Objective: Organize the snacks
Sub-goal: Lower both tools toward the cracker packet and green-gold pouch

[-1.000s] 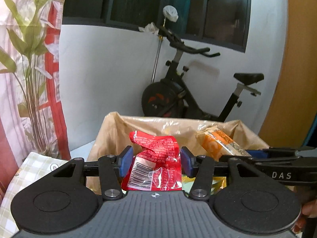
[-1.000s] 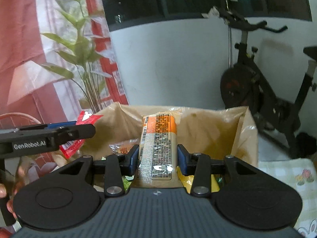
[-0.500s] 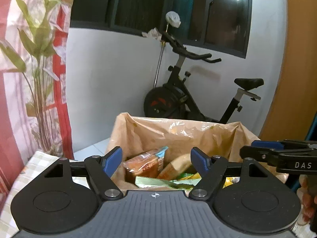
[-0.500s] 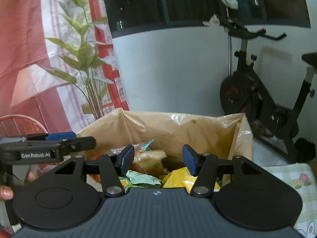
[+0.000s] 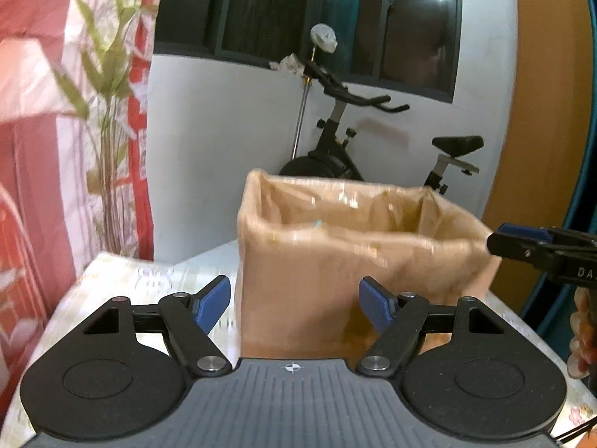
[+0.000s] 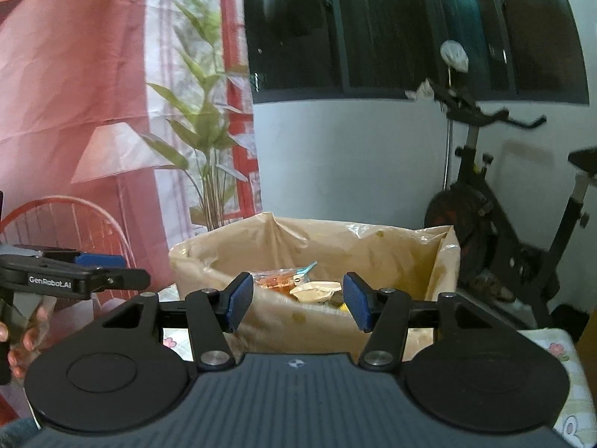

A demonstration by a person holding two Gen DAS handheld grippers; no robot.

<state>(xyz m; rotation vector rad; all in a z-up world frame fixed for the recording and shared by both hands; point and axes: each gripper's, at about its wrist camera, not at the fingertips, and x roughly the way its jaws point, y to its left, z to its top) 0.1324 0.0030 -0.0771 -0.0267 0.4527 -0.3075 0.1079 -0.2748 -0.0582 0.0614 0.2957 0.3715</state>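
Both grippers are hanging in front of the box (image 6: 309, 257), a carton lined with a tan plastic bag that is standing on the counter (image 5: 149, 280) under its floral cloth. The left gripper (image 5: 294, 304) is showing its jaws wide apart with nothing between them, only the box's front wall beyond. The right gripper (image 6: 296, 302) is holding its jaws at a moderate gap, also empty; both pairs have just been opening, and no snack is sitting between either. The snacks (image 6: 298, 285) are lying inside the box: from the right wrist view an orange packet, a pale wrapper and a bit of yellow are peeking over the near rim, while the left view, blurred, is showing only the liner. So this round of dropping off seems finished, with both loads apparently in the box. How much is left is hard to judge, since no loose snacks are showing on the visible strip of counter, and whatever lies behind or below the cameras is out of sight. If more packets are waiting there, the next step is likely reaching for them.
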